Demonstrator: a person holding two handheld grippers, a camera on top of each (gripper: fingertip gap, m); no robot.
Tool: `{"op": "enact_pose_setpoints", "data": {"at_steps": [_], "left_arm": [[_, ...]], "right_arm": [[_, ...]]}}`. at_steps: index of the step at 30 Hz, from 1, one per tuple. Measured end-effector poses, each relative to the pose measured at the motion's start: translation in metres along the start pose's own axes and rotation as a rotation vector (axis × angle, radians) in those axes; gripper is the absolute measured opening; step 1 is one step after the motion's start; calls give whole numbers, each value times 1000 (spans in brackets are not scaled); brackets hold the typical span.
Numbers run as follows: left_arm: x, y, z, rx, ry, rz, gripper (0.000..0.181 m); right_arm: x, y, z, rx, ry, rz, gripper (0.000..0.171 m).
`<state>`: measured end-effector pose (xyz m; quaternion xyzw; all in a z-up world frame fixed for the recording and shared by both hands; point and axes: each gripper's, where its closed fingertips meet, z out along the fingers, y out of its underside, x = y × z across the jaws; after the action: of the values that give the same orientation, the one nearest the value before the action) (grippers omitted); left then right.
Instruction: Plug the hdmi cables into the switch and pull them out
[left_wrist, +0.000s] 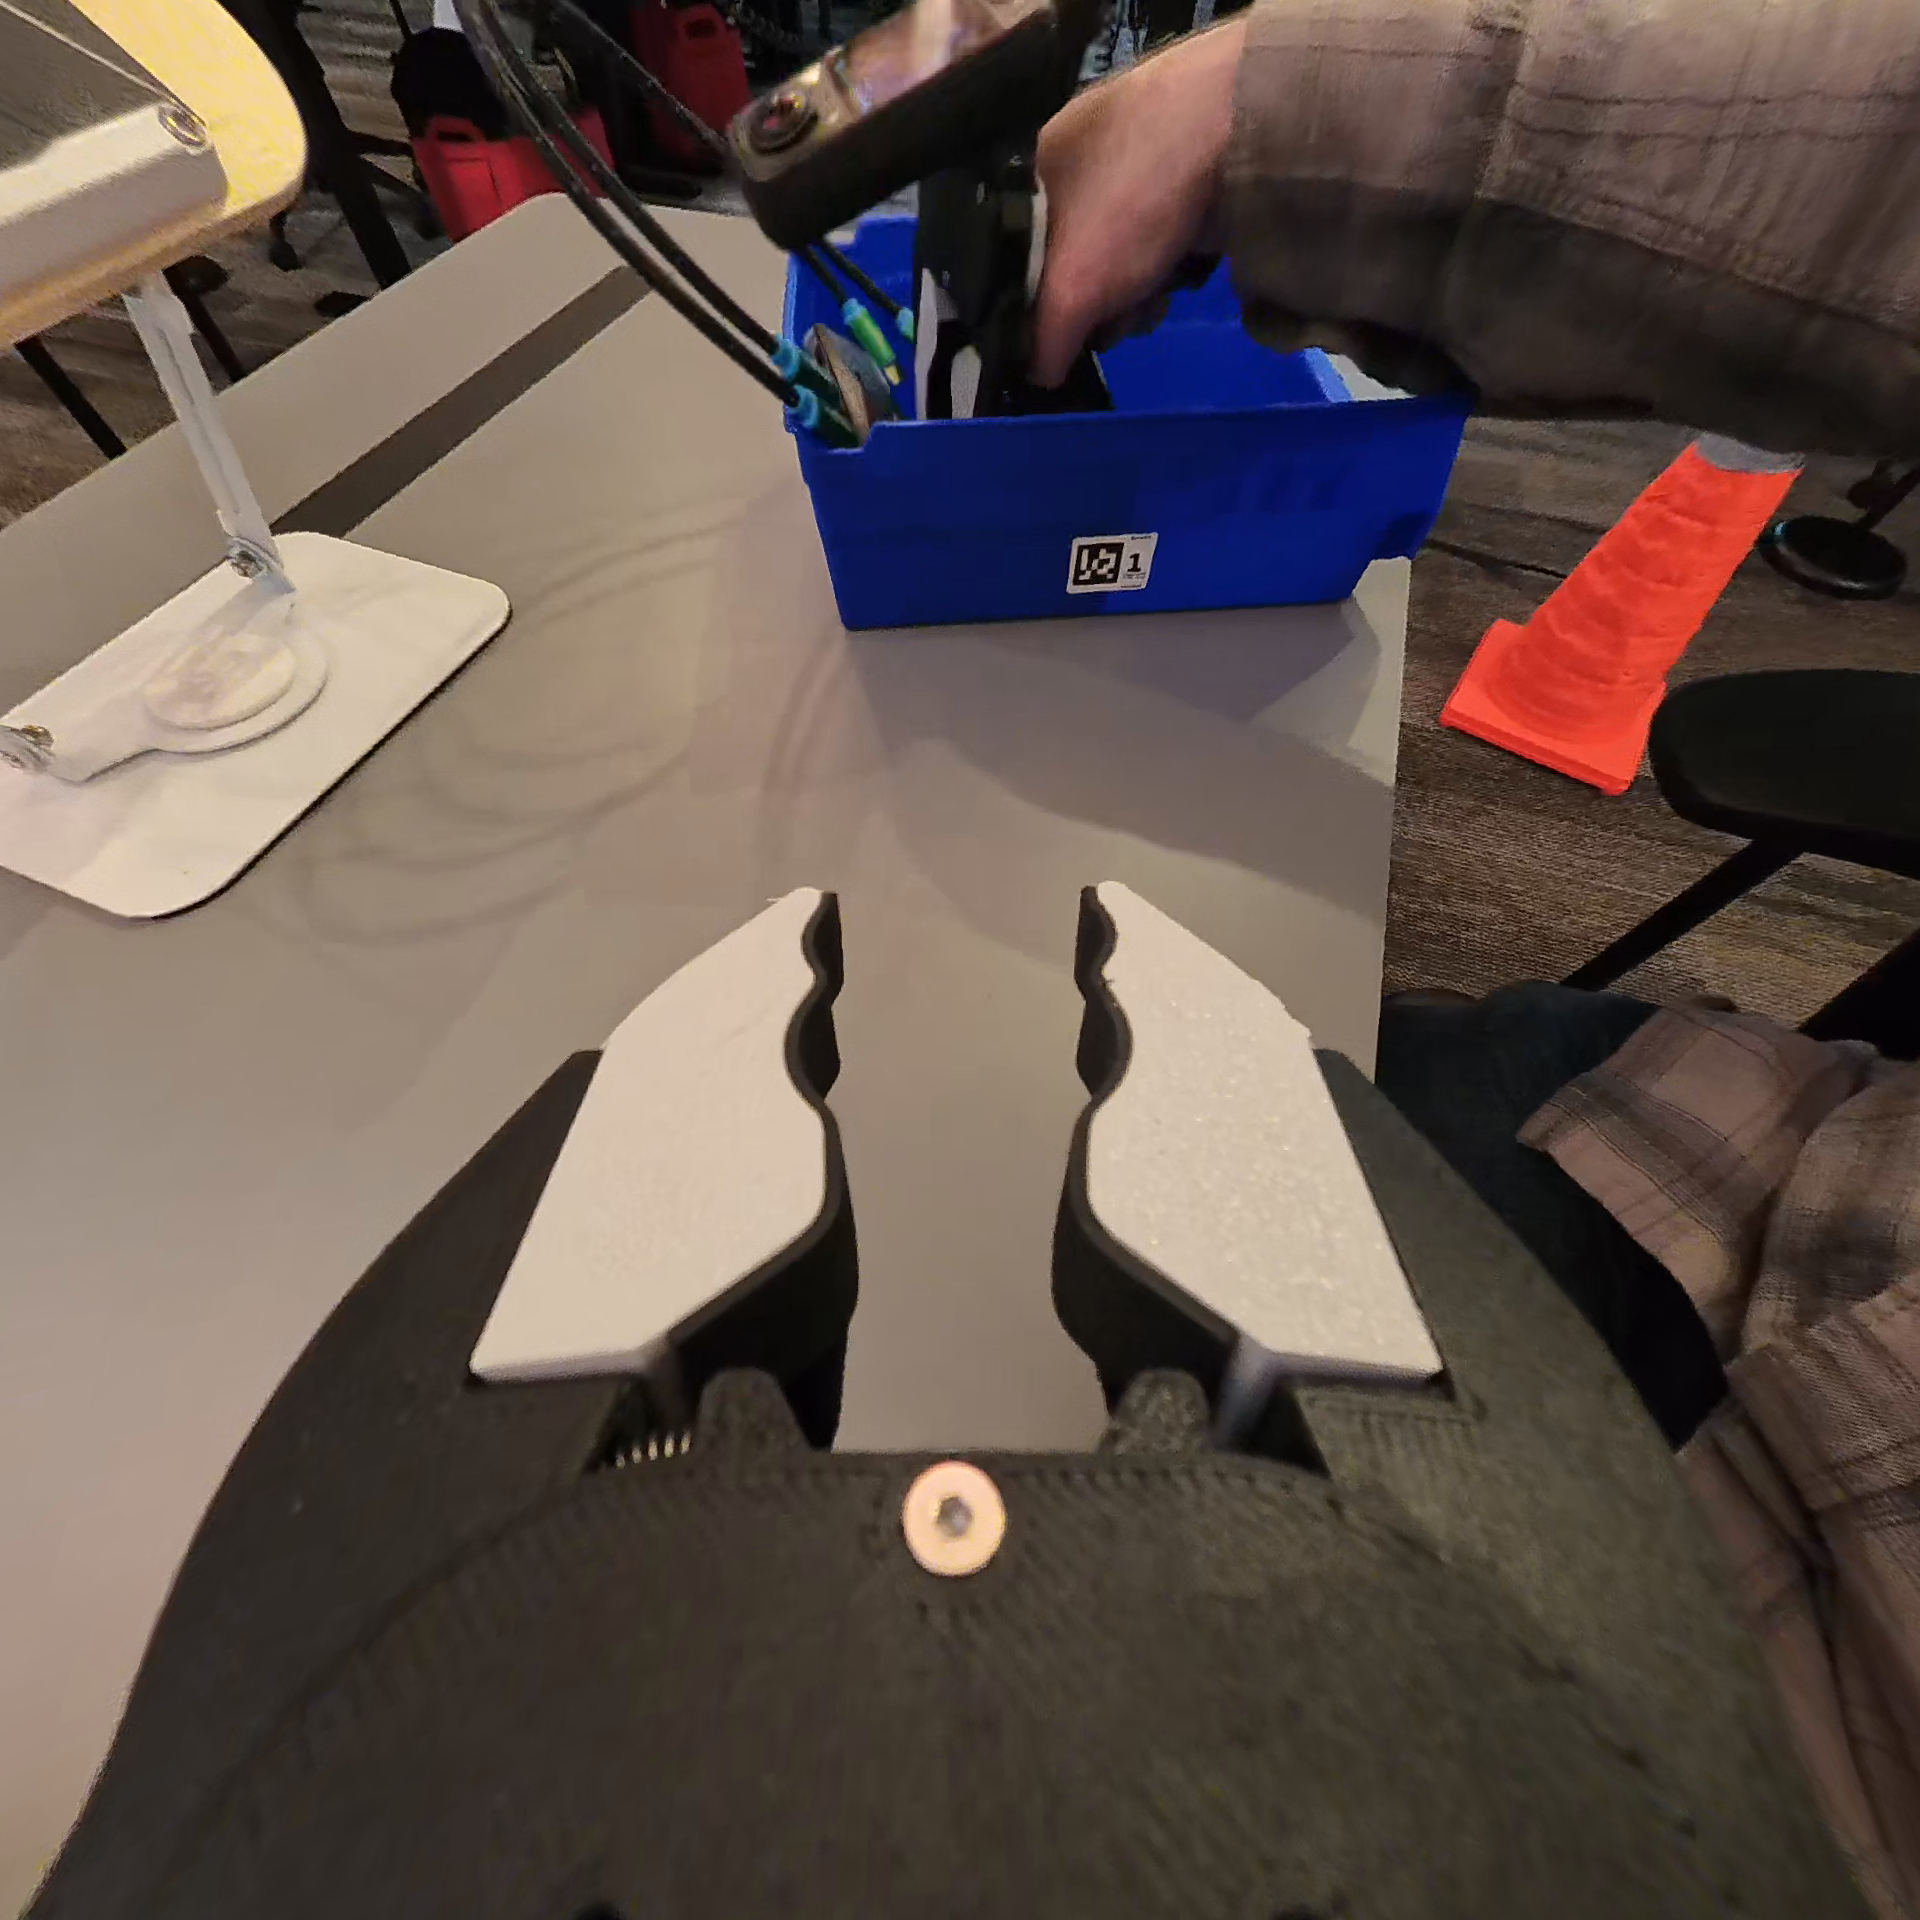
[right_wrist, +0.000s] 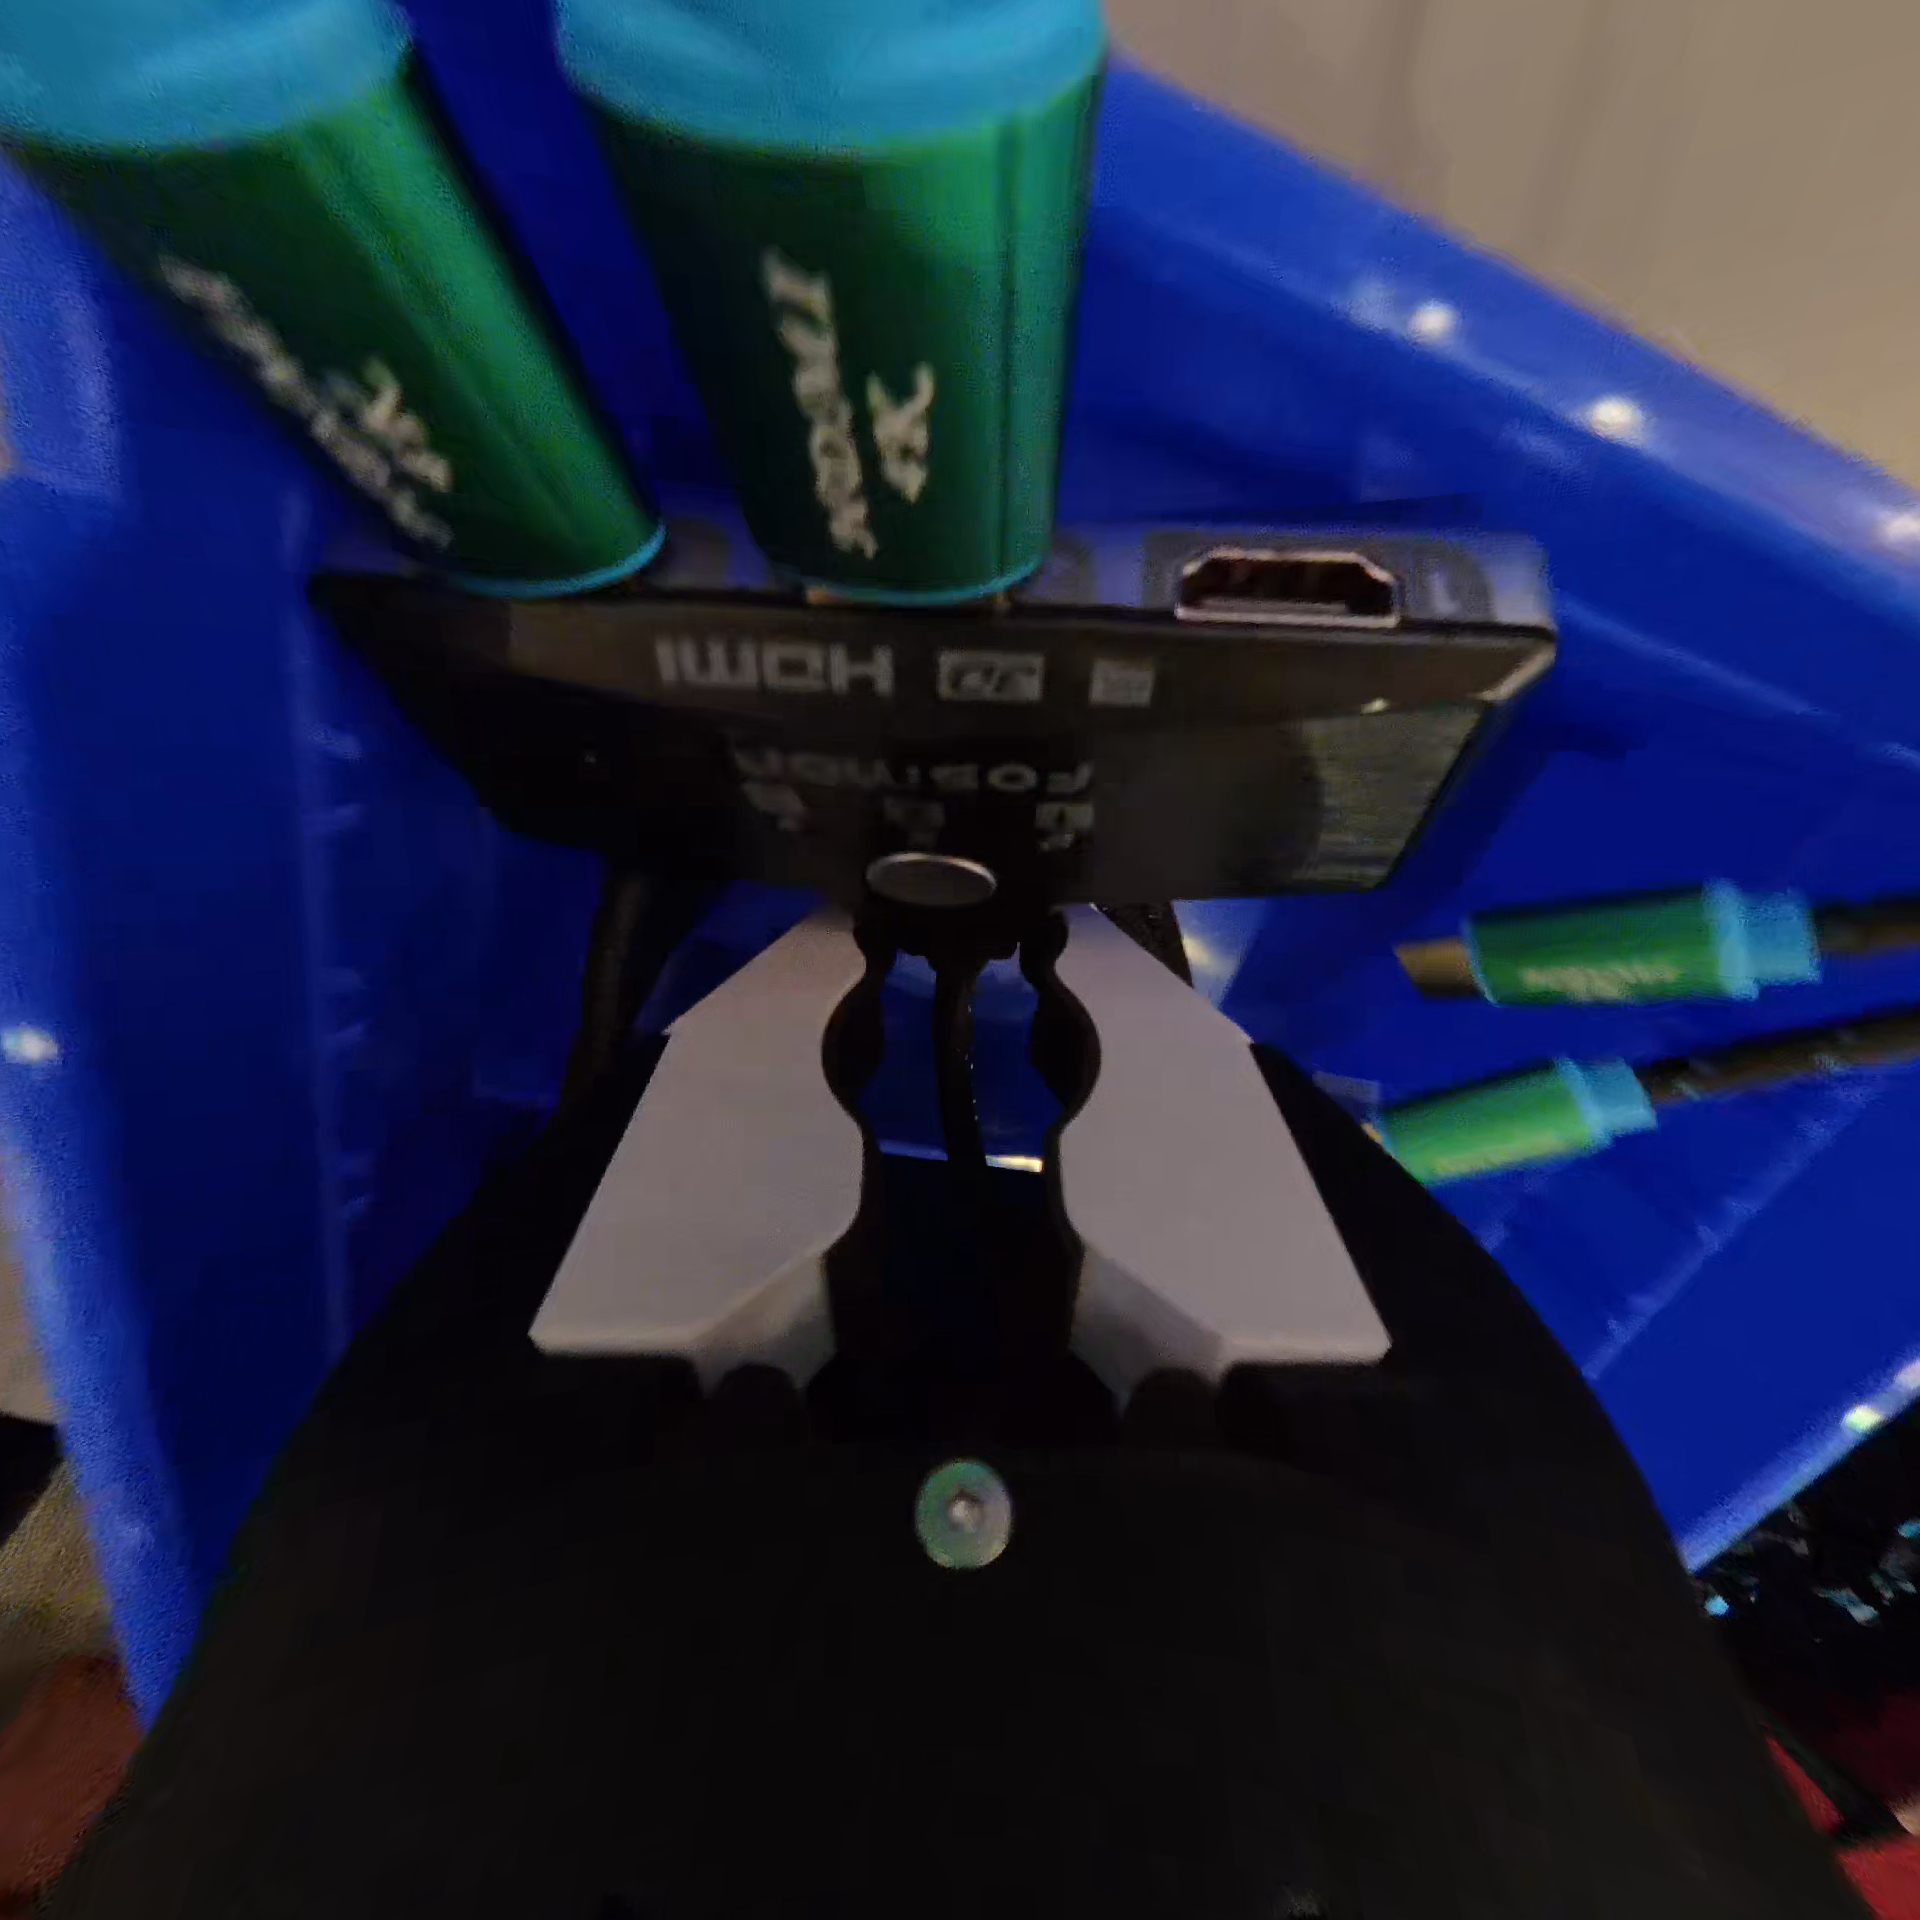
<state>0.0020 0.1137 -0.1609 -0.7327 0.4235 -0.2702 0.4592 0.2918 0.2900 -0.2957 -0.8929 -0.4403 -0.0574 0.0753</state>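
The black switch (right_wrist: 1039, 727) is down inside the blue bin (right_wrist: 1558, 520). Two green plugs (right_wrist: 894, 343) with light blue ends sit in its ports, side by side. The port (right_wrist: 1288, 594) next to them is open. Two more green plugs (right_wrist: 1621, 951) lie loose in the bin, off to one side.

The right gripper (right_wrist: 961, 951) is nearly closed. Its tips are at the near edge of the switch, by a small round knob (right_wrist: 932, 881) and a thin black cord. I cannot tell if it is holding anything.

The left gripper (left_wrist: 956, 914) is wide open and holds nothing. It hangs over the gray bench (left_wrist: 623, 727), well away from the bin. A hand (left_wrist: 1122, 208) reaches into the bin. A white stand (left_wrist: 239, 707) sits on the bench. An orange cone (left_wrist: 1621, 623) is on the floor.
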Motion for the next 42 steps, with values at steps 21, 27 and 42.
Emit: {"op": "enact_pose_setpoints", "data": {"at_steps": [21, 27, 42], "left_arm": [[7, 6, -9, -26, -26, 24, 44], [10, 7, -9, -40, -29, 47, 44], [15, 10, -18, -45, -46, 47, 45]], "right_arm": [[25, 12, -55, 107, 334, -302, 43], [27, 10, -85, 126, 354, -323, 50], [-120, -15, -165, 539, -21, -427, 46]]}}
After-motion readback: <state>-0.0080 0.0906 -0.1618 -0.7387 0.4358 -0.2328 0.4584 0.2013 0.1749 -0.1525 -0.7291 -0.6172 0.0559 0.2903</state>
